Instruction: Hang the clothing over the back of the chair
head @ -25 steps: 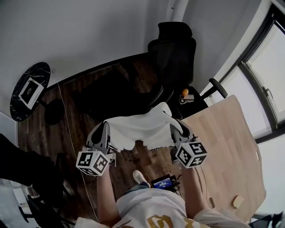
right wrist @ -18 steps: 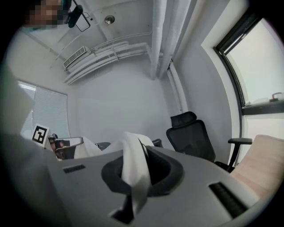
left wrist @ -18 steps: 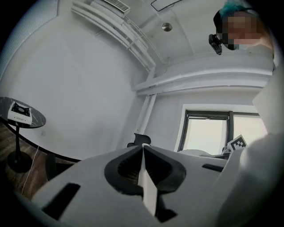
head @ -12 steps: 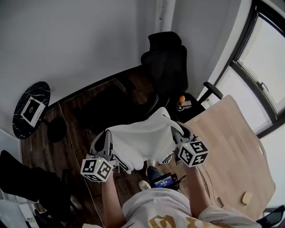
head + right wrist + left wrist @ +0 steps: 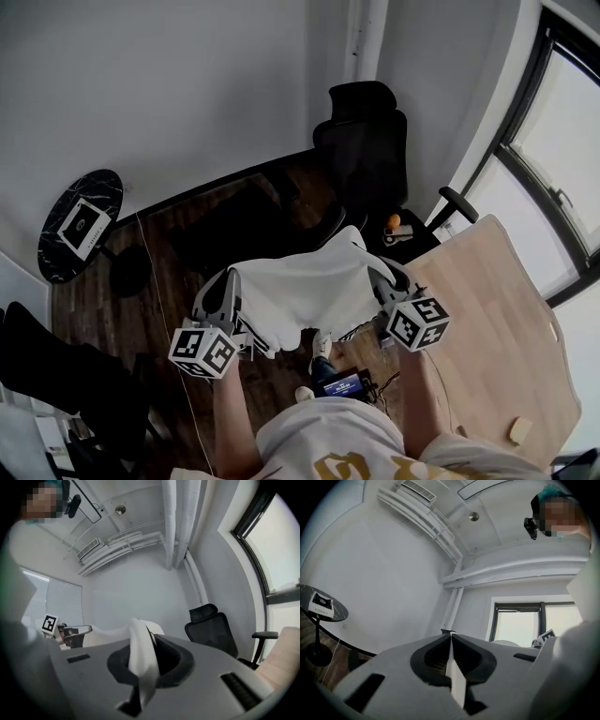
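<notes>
The left hand-held gripper (image 5: 231,279) and right hand-held gripper (image 5: 377,274) are each clamping a corner of the white clothing (image 5: 302,292), spreading it at centre frame. This looks like the carrying step. Next it needs lifting over the back of the black chair (image 5: 364,155), which is standing above centre.

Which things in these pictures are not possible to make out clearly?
Clothing, head view: it hangs in folds, so its kind is unclear.
Chair, head view: seat and base blend into the dark floor.
Card on the round table, head view: print too small.
Orange thing by the chair, head view: too small to name.
</notes>
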{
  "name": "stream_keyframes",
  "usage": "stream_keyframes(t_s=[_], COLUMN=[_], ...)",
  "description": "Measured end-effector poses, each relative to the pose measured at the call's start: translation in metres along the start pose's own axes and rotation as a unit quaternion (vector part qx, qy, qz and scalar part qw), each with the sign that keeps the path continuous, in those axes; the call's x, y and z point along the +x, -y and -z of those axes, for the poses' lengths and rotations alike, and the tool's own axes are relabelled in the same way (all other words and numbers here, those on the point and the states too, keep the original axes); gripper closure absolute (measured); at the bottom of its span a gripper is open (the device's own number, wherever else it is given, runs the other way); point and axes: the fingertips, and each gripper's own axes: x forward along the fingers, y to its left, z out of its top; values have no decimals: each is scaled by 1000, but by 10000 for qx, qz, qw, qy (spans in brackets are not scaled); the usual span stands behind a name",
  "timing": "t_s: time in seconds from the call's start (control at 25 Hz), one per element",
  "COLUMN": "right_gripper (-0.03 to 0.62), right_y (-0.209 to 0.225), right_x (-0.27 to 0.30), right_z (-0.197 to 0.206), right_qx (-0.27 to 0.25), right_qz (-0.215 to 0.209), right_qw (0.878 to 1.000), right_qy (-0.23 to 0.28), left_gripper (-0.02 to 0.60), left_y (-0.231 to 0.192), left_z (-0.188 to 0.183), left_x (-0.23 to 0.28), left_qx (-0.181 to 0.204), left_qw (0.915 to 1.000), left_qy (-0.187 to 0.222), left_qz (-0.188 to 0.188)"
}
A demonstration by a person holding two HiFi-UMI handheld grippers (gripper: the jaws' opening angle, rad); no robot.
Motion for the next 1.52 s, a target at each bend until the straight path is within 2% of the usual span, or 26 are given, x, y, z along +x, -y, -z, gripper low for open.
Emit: stream_keyframes(t_s=[0.28,0.72,1.04,1.16,1.32,1.52], right_gripper=[576,576,576,576,575,575], right_y=[-19,-24,-26,-25,-37,-38], right_x=[5,19,42,52,64,88], right_z=[-20,-64,-99,-116,-150,-184], right_qx=[-213,-560,-668,-703,-842,-1020], right_qz=[-219,-271,-305,-369,-589,-606], right_qw=[9995,9976,9963,9956,9921,9892], right_qy=[78,311,440,498,715,860], left_gripper=[558,558,558,558,558,558], left_y=[-9,-15,-27,-30,-35,-42], left_z=[-29,-69,-87,-98,-129,-155], left_x=[-9,19,41,50,58,76], left_qx=[82,295,568,609,982,962], left_qw=[9995,9983,9973,9967,9926,9918], left_qy=[304,490,469,526,695,824], left_qz=[-43,65,-50,-67,-141,-154])
